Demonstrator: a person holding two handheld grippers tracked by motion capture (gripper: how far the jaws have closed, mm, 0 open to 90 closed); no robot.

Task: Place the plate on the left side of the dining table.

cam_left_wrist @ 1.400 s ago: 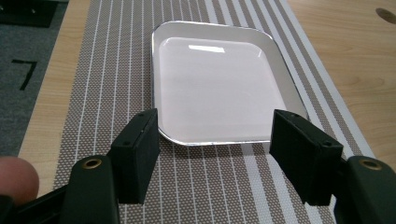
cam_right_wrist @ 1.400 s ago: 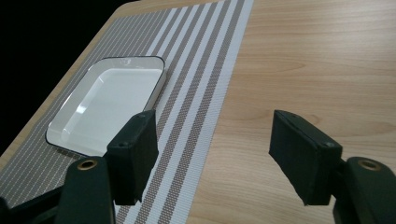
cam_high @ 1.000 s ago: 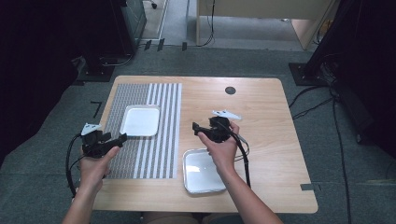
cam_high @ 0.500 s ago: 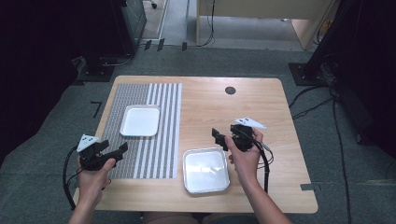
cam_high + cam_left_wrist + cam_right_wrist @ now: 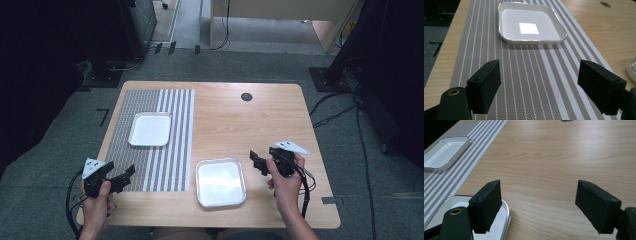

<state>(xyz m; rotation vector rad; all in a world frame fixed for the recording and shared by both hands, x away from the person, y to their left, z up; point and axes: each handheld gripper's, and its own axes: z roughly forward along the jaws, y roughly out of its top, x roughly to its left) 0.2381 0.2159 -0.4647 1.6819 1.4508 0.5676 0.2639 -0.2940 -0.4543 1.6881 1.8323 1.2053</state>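
Observation:
Two empty white trays lie on the wooden table. The far tray (image 5: 150, 129) (image 5: 531, 22) (image 5: 445, 152) rests on a striped grey mat (image 5: 170, 140) (image 5: 529, 75). The near tray (image 5: 220, 182) (image 5: 505, 217) sits on bare wood by the front edge. My left gripper (image 5: 125, 179) (image 5: 546, 87) hovers over the mat's front left corner, well short of the far tray. Its jaws have just been opening and stand open with nothing between them. My right gripper (image 5: 256, 163) (image 5: 537, 205) is open too, just right of the near tray and pointing left, with bare wood between its jaws.
A dark round cable hole (image 5: 246, 96) sits near the table's far edge. Cables trail from both grippers over the front edge. Dark equipment and floor cables surround the table. Bare wood stretches across the right half (image 5: 280, 125).
The right gripper has moved right and back toward the person, from the near tray's far edge to beside it. The left gripper has drawn back from the far tray toward the front left corner.

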